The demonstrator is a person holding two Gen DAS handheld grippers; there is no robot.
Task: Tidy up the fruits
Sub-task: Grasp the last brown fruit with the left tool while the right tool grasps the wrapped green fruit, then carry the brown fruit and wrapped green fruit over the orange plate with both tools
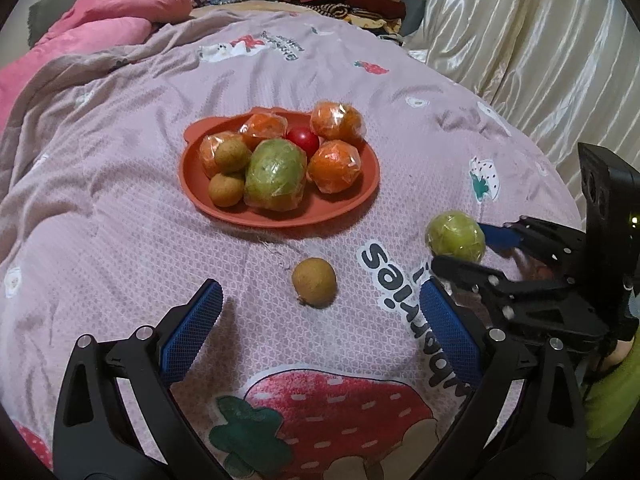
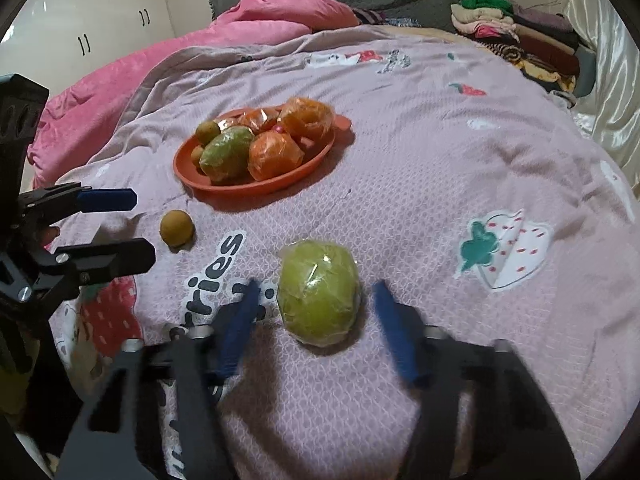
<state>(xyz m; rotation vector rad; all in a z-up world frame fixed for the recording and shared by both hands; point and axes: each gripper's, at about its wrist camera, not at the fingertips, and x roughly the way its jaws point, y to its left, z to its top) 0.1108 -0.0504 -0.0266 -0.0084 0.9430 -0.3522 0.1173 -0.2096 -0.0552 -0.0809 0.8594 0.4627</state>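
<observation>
Starting at my left, the left claw (image 1: 320, 293) hangs with its blue-padded fingers (image 1: 192, 332) spread wide and nothing between them, pointing down at the pink strawberry-print bedspread (image 1: 120, 200). A small brown fruit (image 1: 314, 287) lies on the cloth just past its fingertips, in line with the gap and touching neither pad. Farther ahead of that claw, well beyond the brown fruit, sits the orange plate (image 1: 280, 216). It is loaded with several plastic-wrapped oranges (image 1: 335, 166), a large wrapped green-and-orange fruit (image 1: 275, 176), a small red fruit (image 1: 303, 139) and two more small brown ones (image 1: 226, 189). Moving right, the right claw (image 2: 315, 285) sits beside my left one, also angled down at the bedspread. The wrapped green fruit (image 2: 318, 292) rests on the cloth between its two blue pads (image 2: 240, 320). In the right wrist view I see a sliver of cloth on either side of the fruit, so the pads are not pressing on it; this claw is open around the fruit, not gripping it. Its fingers are smeared with blur there, so I cannot judge the gaps finely. From this claw the plate lies ahead and to the left. Far ahead and to the right, a stack of folded clothes (image 2: 520, 36) sits by the cream curtain (image 2: 616, 80).
</observation>
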